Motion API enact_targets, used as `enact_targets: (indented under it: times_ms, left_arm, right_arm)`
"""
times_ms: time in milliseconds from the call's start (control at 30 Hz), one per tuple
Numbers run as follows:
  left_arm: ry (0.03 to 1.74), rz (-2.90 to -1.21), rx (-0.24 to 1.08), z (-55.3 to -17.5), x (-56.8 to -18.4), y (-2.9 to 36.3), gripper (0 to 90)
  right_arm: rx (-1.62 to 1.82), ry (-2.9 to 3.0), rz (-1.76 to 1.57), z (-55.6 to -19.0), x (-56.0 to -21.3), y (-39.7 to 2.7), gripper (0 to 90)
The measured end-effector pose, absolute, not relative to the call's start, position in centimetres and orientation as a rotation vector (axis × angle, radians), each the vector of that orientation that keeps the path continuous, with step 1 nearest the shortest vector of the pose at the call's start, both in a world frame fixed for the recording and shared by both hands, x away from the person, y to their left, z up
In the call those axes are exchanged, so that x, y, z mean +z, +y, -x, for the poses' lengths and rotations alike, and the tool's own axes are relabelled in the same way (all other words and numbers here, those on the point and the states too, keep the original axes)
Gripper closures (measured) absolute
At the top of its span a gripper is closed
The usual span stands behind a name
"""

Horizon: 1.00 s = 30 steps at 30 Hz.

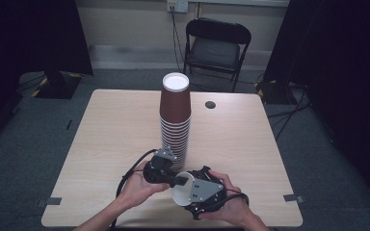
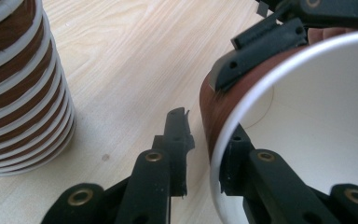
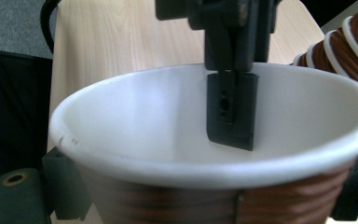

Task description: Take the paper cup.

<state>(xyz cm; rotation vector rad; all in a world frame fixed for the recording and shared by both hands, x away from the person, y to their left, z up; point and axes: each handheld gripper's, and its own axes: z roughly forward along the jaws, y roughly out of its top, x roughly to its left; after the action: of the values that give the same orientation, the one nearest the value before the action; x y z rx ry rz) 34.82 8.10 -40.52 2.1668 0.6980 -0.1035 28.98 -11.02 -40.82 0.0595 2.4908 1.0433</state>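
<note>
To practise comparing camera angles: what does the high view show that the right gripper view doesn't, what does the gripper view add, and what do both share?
High view: the black folding chair beyond the table, and the cup stack at full height. Right gripper view: close up, one finger of the left claw hangs inside the paper cup, whose brown wall is ribbed. Shared: the paper cup, the cup stack, the left claw and the wooden tabletop.

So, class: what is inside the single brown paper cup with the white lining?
One black jaw of the left gripper reaches inside the single brown paper cup, over its rim. Otherwise only white lining shows; the near wall hides the cup's bottom in the right gripper view.
</note>
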Motion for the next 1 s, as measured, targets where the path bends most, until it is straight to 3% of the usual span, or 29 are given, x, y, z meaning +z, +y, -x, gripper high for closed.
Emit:
enact_targets:
  times_ms: [633, 1000]
  left_arm:
    - [0.648, -2.085, -0.005, -34.2, -40.1, 8.7, 75.8]
    - [0.628, -1.957, 0.047, -33.6, -40.3, 9.2, 74.1]
  right_arm:
    - [1.198, 2.488, -0.229, -30.1, -40.5, -12.3, 11.6]
    - [1.290, 2.487, -0.368, -31.1, -40.6, -13.8, 11.7]
